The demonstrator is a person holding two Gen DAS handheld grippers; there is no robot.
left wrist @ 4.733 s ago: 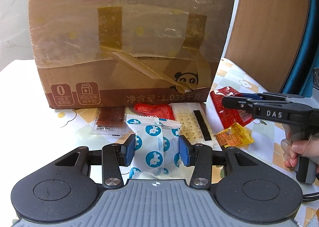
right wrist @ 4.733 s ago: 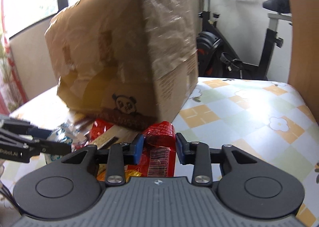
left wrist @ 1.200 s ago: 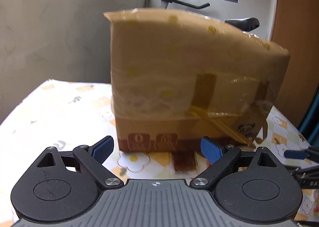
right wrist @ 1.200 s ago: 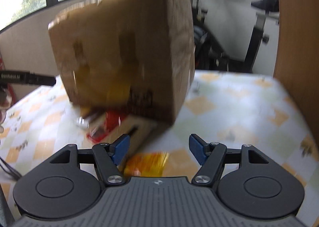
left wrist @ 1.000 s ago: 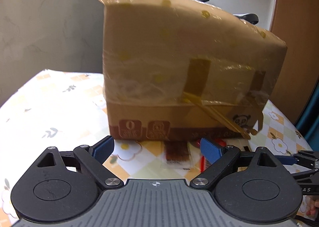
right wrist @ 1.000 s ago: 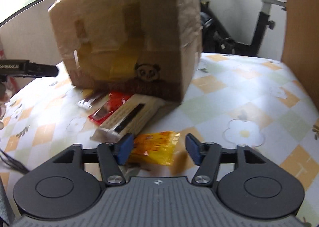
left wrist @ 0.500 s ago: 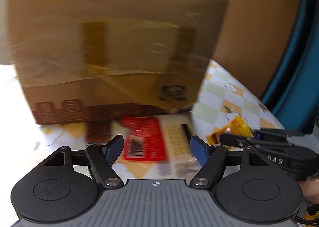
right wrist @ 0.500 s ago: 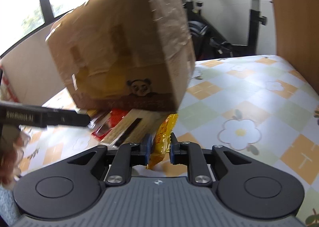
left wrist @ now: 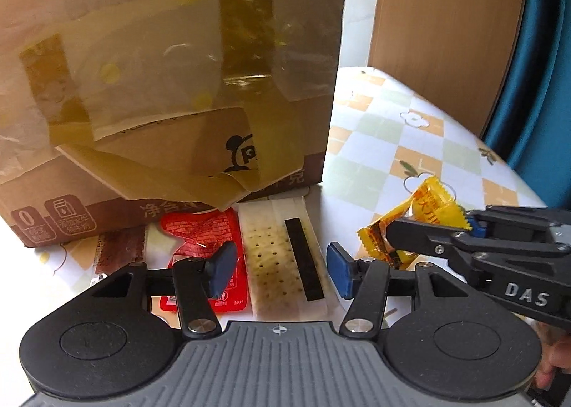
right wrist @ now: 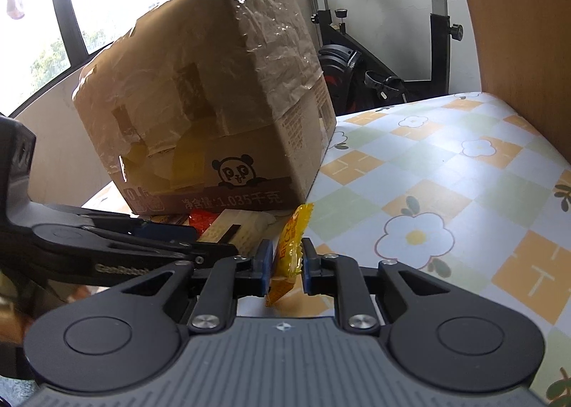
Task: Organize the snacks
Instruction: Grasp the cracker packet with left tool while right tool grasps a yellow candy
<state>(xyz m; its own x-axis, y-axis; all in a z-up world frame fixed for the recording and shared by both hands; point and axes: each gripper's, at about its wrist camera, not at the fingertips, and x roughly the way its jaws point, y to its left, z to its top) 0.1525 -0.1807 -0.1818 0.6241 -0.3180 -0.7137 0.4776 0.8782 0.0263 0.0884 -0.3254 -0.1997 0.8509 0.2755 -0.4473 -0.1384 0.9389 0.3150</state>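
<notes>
My left gripper (left wrist: 280,271) hovers low over the snacks in front of the cardboard box (left wrist: 171,85). Its jaws are closing, with a pale cracker pack (left wrist: 282,264) lying flat between them and the pads clear of it. A red packet (left wrist: 200,239) lies under the left finger, and a brown packet (left wrist: 114,250) lies further left. My right gripper (right wrist: 285,264) is shut on a yellow snack packet (right wrist: 291,246), which it holds on edge above the table. In the left wrist view the yellow packet (left wrist: 421,214) shows at the right.
The tall taped box (right wrist: 214,103) stands right behind the snacks. The flowered checked tablecloth (right wrist: 446,192) stretches to the right. A wooden panel (left wrist: 446,14) and a blue curtain (left wrist: 546,50) border the table. An exercise bike (right wrist: 374,60) stands beyond it.
My left gripper swung right and down onto the snacks and its jaws narrowed around the cracker pack. My right gripper closed on the yellow packet and raised it on edge.
</notes>
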